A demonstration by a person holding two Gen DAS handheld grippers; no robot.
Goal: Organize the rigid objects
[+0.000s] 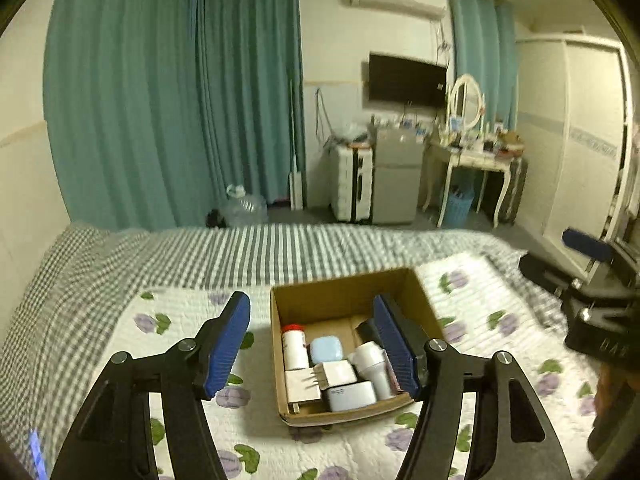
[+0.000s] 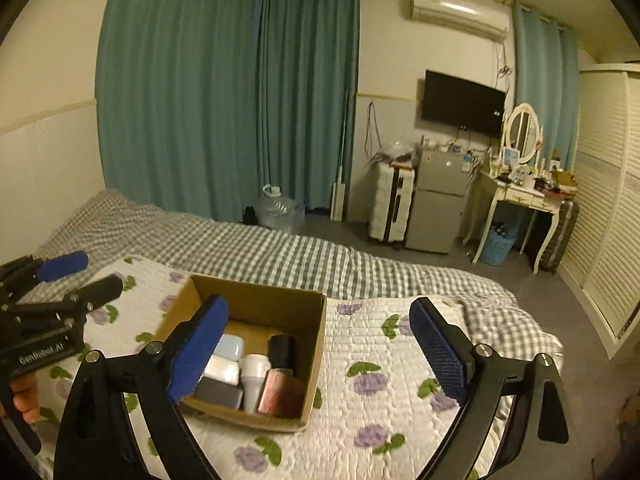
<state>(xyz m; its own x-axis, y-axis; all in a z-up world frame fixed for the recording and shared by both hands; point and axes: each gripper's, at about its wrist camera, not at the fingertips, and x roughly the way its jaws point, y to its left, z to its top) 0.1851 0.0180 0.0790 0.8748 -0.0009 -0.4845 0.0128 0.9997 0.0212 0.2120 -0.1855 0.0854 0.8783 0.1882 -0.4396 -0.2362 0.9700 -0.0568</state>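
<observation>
While both hover spread, left gripper (image 1: 316,344) centers over cardboard box (image 1: 340,292).

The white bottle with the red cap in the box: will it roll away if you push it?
Probably not far. The white bottle with the red cap looks round, so it could roll, but it lies against the brown cardboard box's left wall, with a pale blue case beside it. It looks like plastic, so likely stiff and light.
</observation>
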